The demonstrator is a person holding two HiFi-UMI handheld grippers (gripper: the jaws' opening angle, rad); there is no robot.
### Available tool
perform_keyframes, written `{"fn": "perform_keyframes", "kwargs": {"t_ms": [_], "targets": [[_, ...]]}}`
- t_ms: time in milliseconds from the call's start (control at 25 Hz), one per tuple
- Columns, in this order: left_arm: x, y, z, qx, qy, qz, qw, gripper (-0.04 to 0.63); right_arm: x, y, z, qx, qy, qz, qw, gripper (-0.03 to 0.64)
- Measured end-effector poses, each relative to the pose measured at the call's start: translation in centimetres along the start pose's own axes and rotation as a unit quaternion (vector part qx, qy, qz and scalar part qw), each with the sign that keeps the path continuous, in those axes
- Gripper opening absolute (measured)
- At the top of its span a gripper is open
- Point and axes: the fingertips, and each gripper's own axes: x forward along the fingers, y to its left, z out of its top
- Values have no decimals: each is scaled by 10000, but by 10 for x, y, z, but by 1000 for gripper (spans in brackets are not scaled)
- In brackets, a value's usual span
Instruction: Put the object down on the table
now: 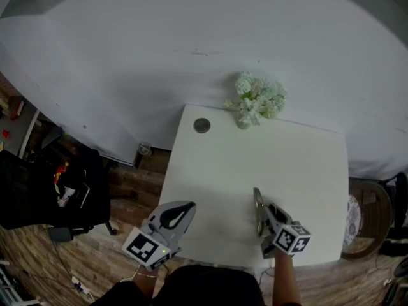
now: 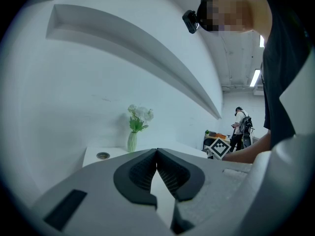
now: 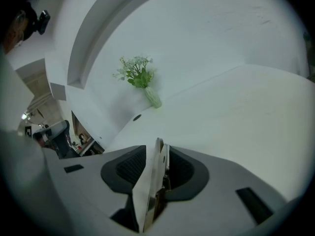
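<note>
The left gripper [image 2: 156, 154] is clenched on nothing at the near table edge. Beside it, the right gripper [image 3: 156, 154] has a thin flat white-faced plate [image 3: 149, 186] standing on edge between its jaws, which look loose around it, not pinching. Its lower edge seems to reach the white square table [image 1: 217, 164], so only backing away looks left. Farther off are a round metal grommet [image 1: 201, 125] and a pale vase of white flowers [image 1: 255, 101]. No lettering is readable, only square black-and-white markers [image 1: 291, 238].
</note>
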Motion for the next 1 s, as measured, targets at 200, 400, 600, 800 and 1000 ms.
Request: {"fn": "perform_keyframes", "kwargs": {"t_ms": [200,400,600,800,1000], "targets": [[0,1,-3,179,-35,-36,9998,0,-1,3,3,192,47,322,9993,158],[1,-1,-1,205,-108,-68,9997,0,-2,3,1,261,196,486,9983,167],[3,-2,3,190,-140,-57,9997,0,-3,0,1,597,137,671,9959,201],[3,-3,0,219,-107,-87,9997,0,-6,6,3,-538,327,465,9969,209],[3,-5,0,224,-125,-125,9996,0,-8,15,1,-1285,387,573,9893,229]]}}
